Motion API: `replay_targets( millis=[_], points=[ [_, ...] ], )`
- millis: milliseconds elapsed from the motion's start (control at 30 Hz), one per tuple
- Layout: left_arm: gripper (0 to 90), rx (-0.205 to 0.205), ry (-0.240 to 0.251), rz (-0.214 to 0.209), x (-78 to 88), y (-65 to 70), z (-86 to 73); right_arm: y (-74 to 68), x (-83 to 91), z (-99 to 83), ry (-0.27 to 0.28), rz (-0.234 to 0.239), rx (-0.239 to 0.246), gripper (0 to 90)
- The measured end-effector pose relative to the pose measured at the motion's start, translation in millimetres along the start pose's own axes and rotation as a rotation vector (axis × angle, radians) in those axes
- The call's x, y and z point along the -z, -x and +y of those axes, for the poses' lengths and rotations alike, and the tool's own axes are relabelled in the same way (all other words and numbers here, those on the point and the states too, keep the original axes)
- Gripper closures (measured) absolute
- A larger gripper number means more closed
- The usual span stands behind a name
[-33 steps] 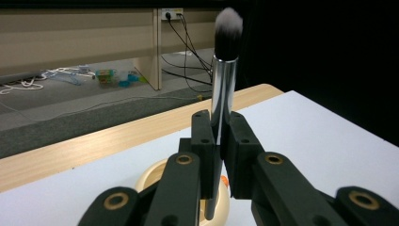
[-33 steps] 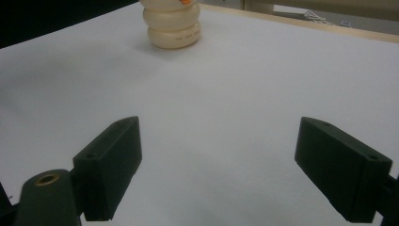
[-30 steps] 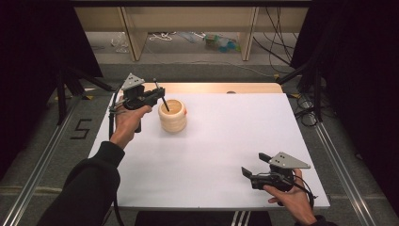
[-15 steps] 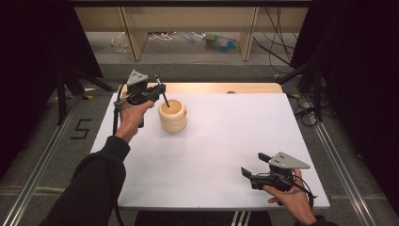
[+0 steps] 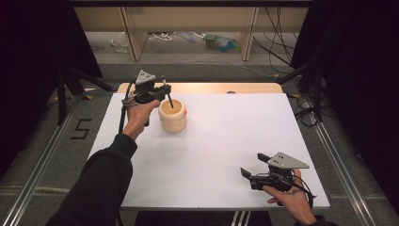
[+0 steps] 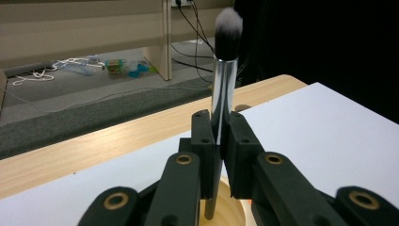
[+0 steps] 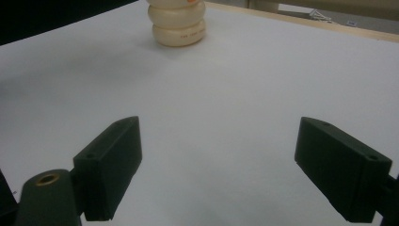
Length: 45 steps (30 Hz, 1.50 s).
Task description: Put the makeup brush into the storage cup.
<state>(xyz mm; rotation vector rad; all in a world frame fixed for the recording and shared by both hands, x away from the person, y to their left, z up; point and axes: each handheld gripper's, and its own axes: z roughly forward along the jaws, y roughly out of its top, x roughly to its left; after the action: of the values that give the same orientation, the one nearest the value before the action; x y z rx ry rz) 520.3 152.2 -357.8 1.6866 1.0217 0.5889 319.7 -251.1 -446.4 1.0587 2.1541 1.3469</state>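
A cream ribbed holder (image 5: pixel 172 116) stands on the white table (image 5: pixel 226 136) at the back left. My left gripper (image 5: pixel 163 91) hovers at its rim, shut on a makeup brush (image 6: pixel 224 75) with a silver ferrule and a dark, white-tipped head. The brush's handle end dips into the holder's mouth (image 6: pixel 226 207). Near the front right edge, my right gripper (image 5: pixel 251 167) is open with nothing between its jaws. The holder (image 7: pixel 177 22) stands far ahead of it in the right gripper view.
A wooden strip (image 5: pixel 211 88) runs along the table's far edge. Beyond it are shelf legs, cables and litter on the floor (image 5: pixel 221 42). Metal rails (image 5: pixel 339 165) flank the table on both sides.
My left gripper has shifted slightly right and toward the holder with the brush, whose handle end now sits in the holder's mouth. The right gripper has stayed still.
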Motion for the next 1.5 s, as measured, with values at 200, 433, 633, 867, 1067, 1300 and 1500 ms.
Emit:
replay_targets(
  millis=[200,433,633,867,1067,1300,1500],
  points=[
    [83.1,0.001,-0.023,0.010,-9.2,-0.9,-4.7,0.3,0.2,-0.1,0.000,0.001,0.002,16.1],
    [83.1,0.005,-0.047,0.022,-17.6,-1.4,-13.5,0.1,-0.1,0.2,-0.008,0.003,0.007,16.2],
    [83.1,0.001,-0.076,0.032,-22.8,-2.9,-21.7,0.3,0.0,0.2,-0.008,0.003,0.007,16.2],
    [82.9,-0.004,-0.100,0.024,-27.2,-2.5,-26.6,0.2,-0.7,0.0,-0.003,0.003,0.008,16.2],
    [69.3,0.001,-0.134,0.034,-28.0,-3.0,-28.3,-0.1,-3.4,-0.8,0.023,0.019,0.001,16.2],
    [36.2,0.004,-0.088,0.100,-16.4,-0.6,-14.4,-0.4,-3.7,-0.9,0.018,0.021,0.001,16.3],
    [26.7,0.010,-0.077,0.104,-4.4,-0.2,-8.5,-0.3,-1.7,-0.3,-0.008,0.005,0.011,16.3]
  ],
)
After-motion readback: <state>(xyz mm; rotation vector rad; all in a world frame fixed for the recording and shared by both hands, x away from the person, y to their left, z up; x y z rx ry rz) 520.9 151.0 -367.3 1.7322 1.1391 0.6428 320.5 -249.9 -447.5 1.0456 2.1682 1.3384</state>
